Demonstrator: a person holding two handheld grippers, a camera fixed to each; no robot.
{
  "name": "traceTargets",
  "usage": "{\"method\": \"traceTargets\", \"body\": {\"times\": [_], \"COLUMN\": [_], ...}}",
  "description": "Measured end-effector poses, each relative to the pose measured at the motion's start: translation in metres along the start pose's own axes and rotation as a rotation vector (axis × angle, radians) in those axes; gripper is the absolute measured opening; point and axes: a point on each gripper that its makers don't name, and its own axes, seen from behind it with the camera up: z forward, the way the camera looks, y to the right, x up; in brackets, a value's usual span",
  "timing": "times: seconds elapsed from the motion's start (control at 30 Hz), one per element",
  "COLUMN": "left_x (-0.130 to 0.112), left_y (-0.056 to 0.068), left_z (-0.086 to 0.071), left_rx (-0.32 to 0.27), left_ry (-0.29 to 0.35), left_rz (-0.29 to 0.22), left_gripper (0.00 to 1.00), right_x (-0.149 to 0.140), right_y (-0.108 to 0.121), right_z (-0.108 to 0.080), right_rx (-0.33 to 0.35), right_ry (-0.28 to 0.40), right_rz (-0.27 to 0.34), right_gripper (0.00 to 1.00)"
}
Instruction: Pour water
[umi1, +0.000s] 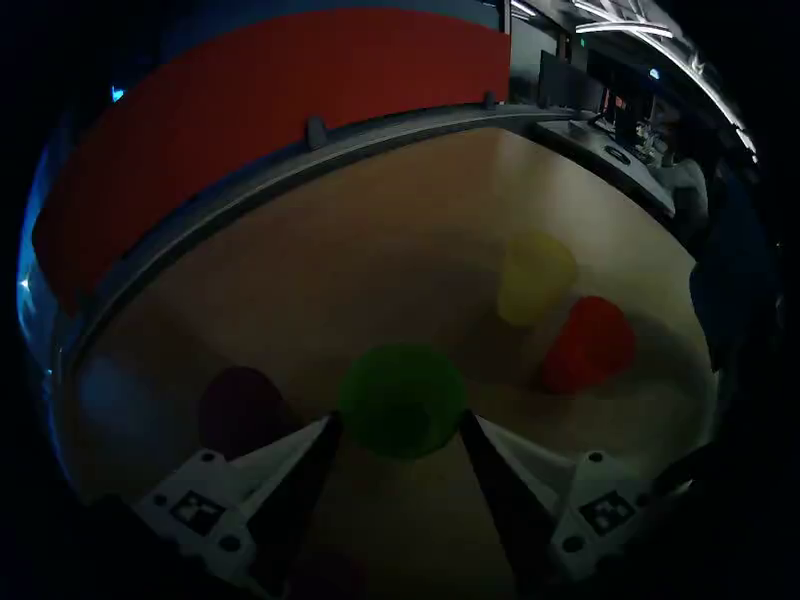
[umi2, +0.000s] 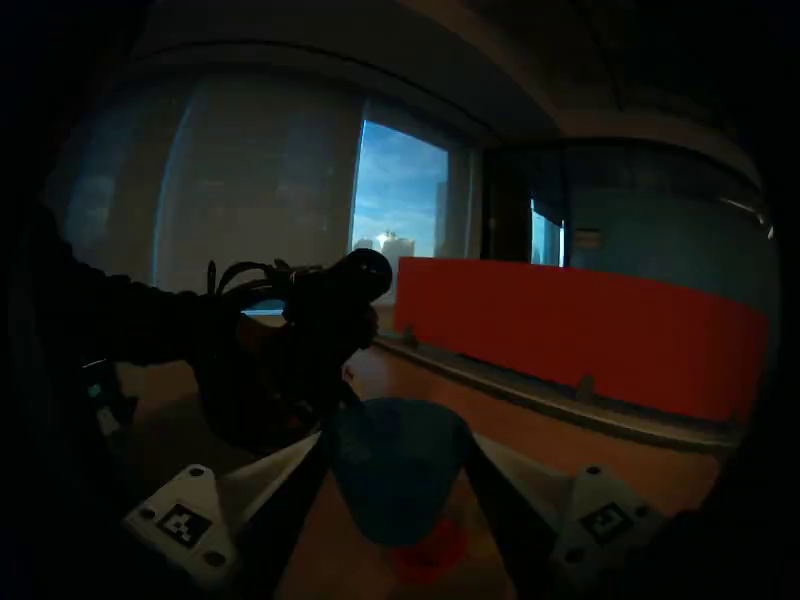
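Note:
In the left gripper view a green cup (umi1: 400, 398) stands on the tan table (umi1: 400, 230). My left gripper (umi1: 398, 420) has both fingertips against its sides. Farther right are a yellow cup (umi1: 535, 275) and a red cup (umi1: 590, 345), and a dark purple cup (umi1: 240, 410) sits to the left. In the right gripper view my right gripper (umi2: 395, 445) is shut on a blue cup (umi2: 398, 465), held upright above the table. A red cup (umi2: 428, 555) shows just below it. The other gripper (umi2: 300, 340) and the dark sleeve holding it are at the left.
A red partition (umi1: 270, 110) on a grey rail runs along the table's far edge. Desks with monitors (umi1: 600, 100) stand beyond at the right. Windows (umi2: 400, 190) lie behind the partition in the right gripper view. The room is dim.

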Motion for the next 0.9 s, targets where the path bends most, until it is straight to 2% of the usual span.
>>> {"method": "traceTargets", "body": {"times": [0.47,0.9], "left_x": [0.015,0.023], "left_y": [0.003,0.005], "left_z": [-0.020,-0.030], "left_rx": [-0.023,-0.042], "left_ry": [0.069,0.126], "left_rz": [-0.003,-0.008], "left_gripper": [0.85,0.85], "right_x": [0.008,0.013], "right_y": [-0.002,-0.006], "right_z": [-0.003,-0.002], "right_rx": [-0.006,-0.005], "right_ry": [0.007,0.010], "right_rz": [-0.009,-0.016], "right_gripper": [0.95,0.95]}}
